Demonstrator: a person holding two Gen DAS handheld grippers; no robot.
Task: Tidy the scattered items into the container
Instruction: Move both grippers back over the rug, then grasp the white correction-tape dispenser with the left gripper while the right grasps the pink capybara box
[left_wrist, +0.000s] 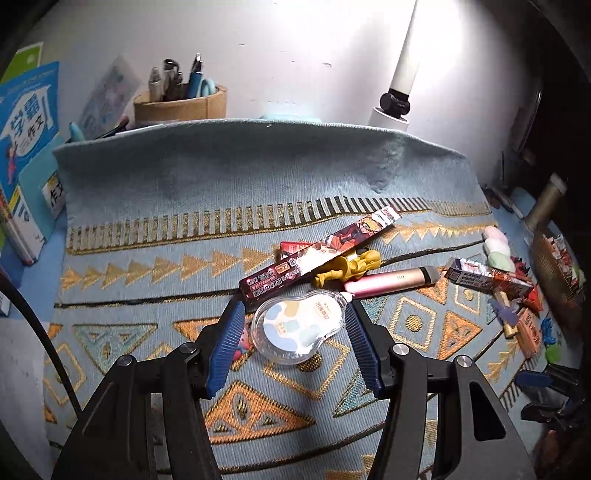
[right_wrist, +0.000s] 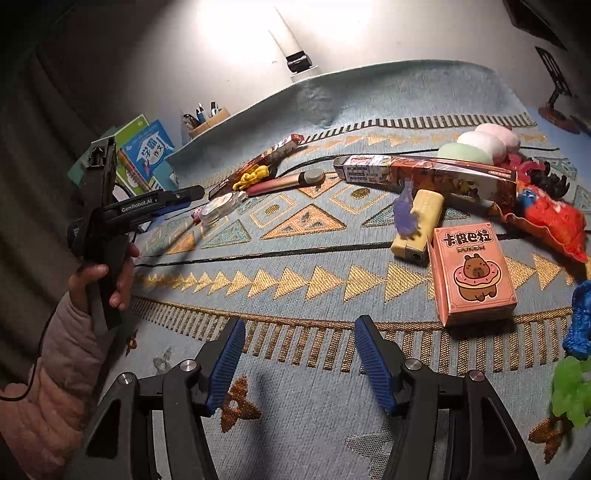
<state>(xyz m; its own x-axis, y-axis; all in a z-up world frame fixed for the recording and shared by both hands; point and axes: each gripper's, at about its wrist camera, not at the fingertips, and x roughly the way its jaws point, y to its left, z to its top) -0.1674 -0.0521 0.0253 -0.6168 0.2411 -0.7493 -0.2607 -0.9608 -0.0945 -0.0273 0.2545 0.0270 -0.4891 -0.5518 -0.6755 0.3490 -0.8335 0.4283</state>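
Clutter crowded the tape dispenser (left_wrist: 298, 329) between the left gripper's (left_wrist: 295, 345) spread fingers: a box (left_wrist: 317, 254), figurine (left_wrist: 349, 267) and pen (left_wrist: 391, 282) lay just beyond. The right gripper (right_wrist: 299, 363) hung apart over bare cloth (right_wrist: 295, 258).

The black handle of the left gripper (right_wrist: 184, 196) carries "GenRobot.AI". The pink card box (right_wrist: 472, 273) shows "卡皮巴拉" and "POKER". The blue book (left_wrist: 27, 122) reads "学霸作文".
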